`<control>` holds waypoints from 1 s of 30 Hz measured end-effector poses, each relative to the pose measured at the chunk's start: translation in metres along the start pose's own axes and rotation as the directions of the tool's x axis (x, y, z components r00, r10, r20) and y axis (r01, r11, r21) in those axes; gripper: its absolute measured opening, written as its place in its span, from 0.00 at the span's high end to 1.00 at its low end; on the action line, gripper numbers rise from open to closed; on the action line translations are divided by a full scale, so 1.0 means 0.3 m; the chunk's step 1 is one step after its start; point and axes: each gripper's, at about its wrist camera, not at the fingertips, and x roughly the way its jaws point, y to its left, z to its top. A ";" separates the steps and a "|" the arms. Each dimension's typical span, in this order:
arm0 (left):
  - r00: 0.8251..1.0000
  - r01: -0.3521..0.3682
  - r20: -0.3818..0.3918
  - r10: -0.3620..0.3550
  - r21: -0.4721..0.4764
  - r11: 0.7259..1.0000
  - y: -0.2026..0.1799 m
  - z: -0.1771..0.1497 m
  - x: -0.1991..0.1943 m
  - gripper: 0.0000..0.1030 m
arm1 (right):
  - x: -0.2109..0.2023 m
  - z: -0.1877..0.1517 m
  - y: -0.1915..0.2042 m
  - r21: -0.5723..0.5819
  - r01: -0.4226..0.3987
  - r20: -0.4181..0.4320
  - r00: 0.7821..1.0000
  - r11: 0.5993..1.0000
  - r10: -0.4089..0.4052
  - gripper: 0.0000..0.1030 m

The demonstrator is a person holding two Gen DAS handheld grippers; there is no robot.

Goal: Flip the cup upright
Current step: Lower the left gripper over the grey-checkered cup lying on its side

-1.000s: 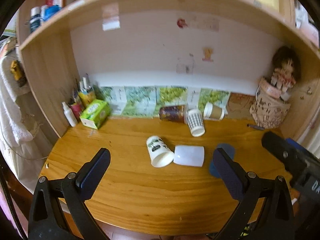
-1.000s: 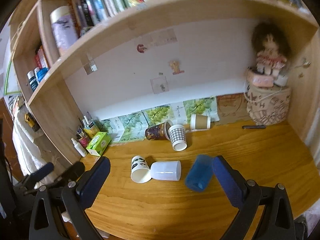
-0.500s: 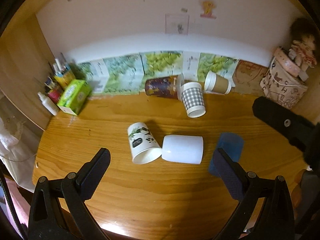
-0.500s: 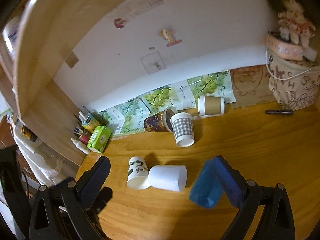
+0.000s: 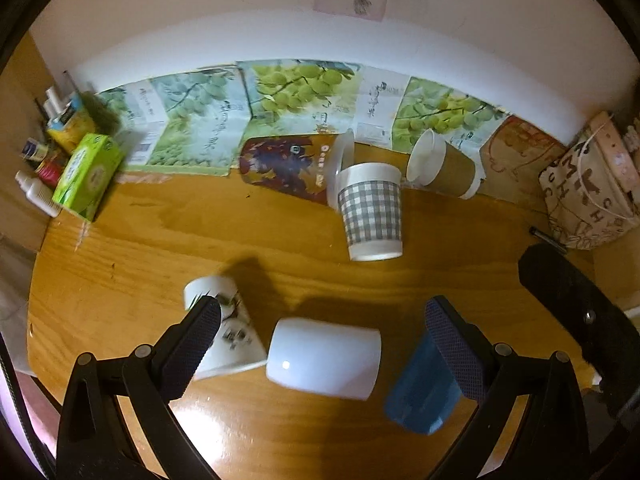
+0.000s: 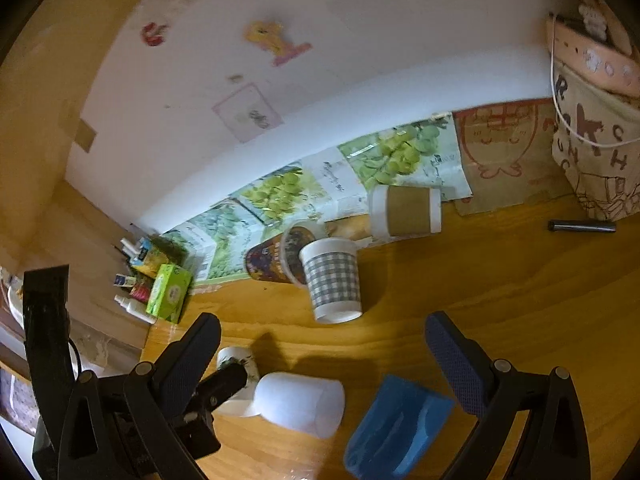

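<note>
Several cups lie on their sides on the wooden desk [image 5: 160, 240]. A plain white cup [image 5: 324, 358] lies between my left gripper's [image 5: 322, 344] open fingers, below them. A white printed cup [image 5: 224, 332] touches it on the left, partly behind the left finger. A blue cup [image 5: 420, 396] lies by the right finger. My right gripper [image 6: 322, 354] is open and empty above the white cup [image 6: 300, 404] and the blue cup [image 6: 396, 428]. Further back lie a checked cup [image 5: 372, 210], a dark printed cup [image 5: 286, 166] and a brown cup [image 5: 444, 166].
A green box [image 5: 86, 174] and small bottles [image 5: 36, 192] stand at the back left. A patterned bag [image 5: 588, 196] and a pen [image 5: 546, 236] are at the back right. Grape-print paper [image 5: 296, 96] lines the back wall. The right gripper's finger [image 5: 580, 312] shows at the right edge.
Both grippers have moved forward and down toward the desk. The cups in front now appear larger and lie between the fingers. Both stay open.
</note>
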 end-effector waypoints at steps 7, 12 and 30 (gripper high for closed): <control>0.998 0.015 -0.063 -0.020 -0.066 0.998 -0.022 0.065 0.126 0.01 | 0.097 0.061 -0.081 0.041 0.001 -0.046 0.999 0.999 0.001 0.01; 0.997 0.018 -0.078 -0.025 -0.085 0.996 -0.045 0.083 0.209 0.01 | 0.143 0.091 -0.131 0.076 -0.010 -0.062 0.998 0.997 0.015 0.01; 0.988 -0.030 -0.151 0.017 -0.088 0.996 -0.076 0.147 0.405 0.08 | 0.258 0.120 -0.282 0.237 -0.137 -0.150 0.973 0.962 0.176 0.01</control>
